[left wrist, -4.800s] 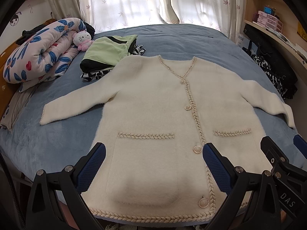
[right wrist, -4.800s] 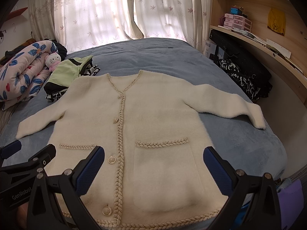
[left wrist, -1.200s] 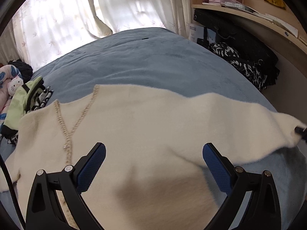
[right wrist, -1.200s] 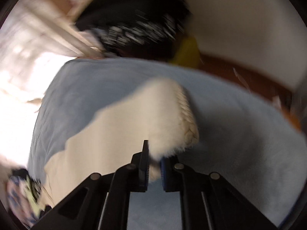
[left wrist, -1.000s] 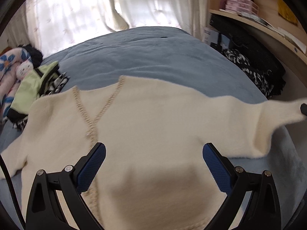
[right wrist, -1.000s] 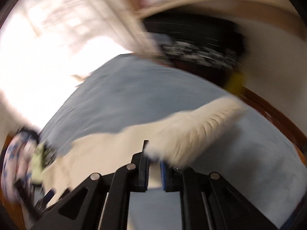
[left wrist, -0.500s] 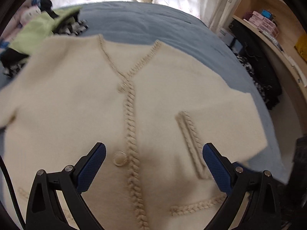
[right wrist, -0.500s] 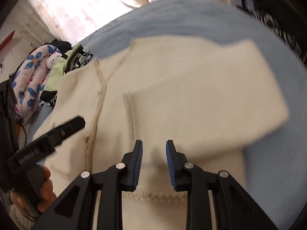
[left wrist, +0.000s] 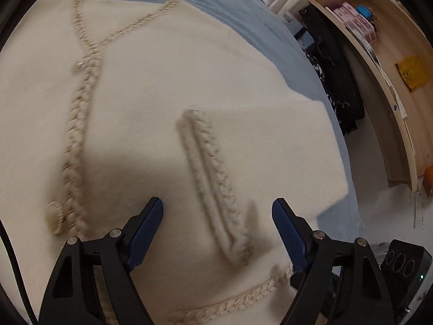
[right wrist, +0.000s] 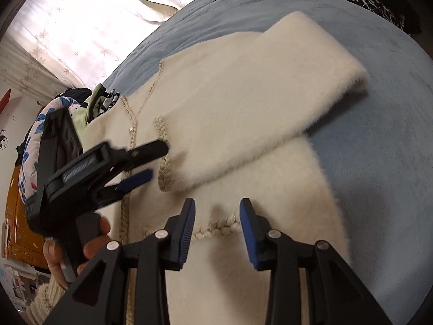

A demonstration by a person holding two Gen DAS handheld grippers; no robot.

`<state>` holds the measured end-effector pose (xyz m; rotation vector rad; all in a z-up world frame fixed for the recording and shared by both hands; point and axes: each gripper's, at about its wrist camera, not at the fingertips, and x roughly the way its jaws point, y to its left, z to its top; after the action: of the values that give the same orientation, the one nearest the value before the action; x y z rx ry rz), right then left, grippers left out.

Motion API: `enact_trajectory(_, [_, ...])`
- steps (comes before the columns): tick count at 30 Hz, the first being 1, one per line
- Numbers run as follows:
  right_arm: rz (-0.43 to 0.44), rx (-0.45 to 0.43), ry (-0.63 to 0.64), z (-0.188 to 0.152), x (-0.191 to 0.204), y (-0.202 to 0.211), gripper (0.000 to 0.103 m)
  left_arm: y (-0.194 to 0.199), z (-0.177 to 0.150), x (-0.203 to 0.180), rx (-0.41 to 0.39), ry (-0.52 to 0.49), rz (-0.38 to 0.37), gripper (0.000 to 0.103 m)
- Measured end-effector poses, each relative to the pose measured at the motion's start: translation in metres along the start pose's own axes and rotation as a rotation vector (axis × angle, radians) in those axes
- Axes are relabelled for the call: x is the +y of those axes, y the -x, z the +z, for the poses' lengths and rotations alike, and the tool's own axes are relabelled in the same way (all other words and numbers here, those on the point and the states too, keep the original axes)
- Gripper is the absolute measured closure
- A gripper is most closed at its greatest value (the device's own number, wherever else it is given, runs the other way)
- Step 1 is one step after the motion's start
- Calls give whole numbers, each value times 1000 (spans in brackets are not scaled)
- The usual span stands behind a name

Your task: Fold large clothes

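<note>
A cream fluffy cardigan (left wrist: 140, 103) with braided trim lies front-up on the blue bed (right wrist: 379, 113). Its right sleeve (right wrist: 257, 94) is folded across the front, and the braided cuff (left wrist: 213, 189) lies near the button line. My left gripper (left wrist: 216, 216) hovers low over that cuff, its jaws closing with no fabric pressed between the pads; it also shows in the right wrist view as the left gripper (right wrist: 154, 161), held by a hand (right wrist: 89, 243). My right gripper (right wrist: 217, 224) is over the pocket braid (right wrist: 216, 227), jaws opening, holding nothing.
A wooden shelf (left wrist: 379, 62) with boxes and black bags (left wrist: 338, 86) runs along the bed's right side. A floral quilt (right wrist: 29, 162) and a green garment (right wrist: 81, 116) lie at the bed's far left. A black device (left wrist: 406, 265) sits by the bed's edge.
My right gripper carried the sleeve over the cardigan's front, let it go and opened a little. My left gripper dropped toward the cuff and its jaws narrowed.
</note>
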<state>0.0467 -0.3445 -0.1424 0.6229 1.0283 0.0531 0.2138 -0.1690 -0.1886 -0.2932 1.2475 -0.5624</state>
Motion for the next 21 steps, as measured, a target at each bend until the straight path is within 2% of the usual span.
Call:
enact_trajectory(2, [-1,1,-1,-2,0,0,69,-10,2,-17,12,-52,3,37])
enact_trajectory(4, [-11,1,2,-3,0,1,69,-21,5,-35,35,-106,33,86])
enact_trajectory(8, [-80,11,5,3,-2,9,69,-30,13,-64,34,-198,118,90])
enact_trajectory(10, [-119,9,9,8,-6,16,68,-14,25,-80,-14,-234,128,91])
enact_trajectory(11, [-137,4,10,13,-9,20,67,-2,32,-88,-45,-246,124,91])
enact_trajectory(15, [-234,-63,20,39,-23,32,35,63,73,-118,-189,-270,88,91])
enact_trajectory(17, [-282,-85,24,60,-33,29,34,97,90,-133,-261,-297,95,91])
enact_trajectory(21, [-302,-71,17,89,-46,4,34,150,115,-149,-372,-322,125,91])
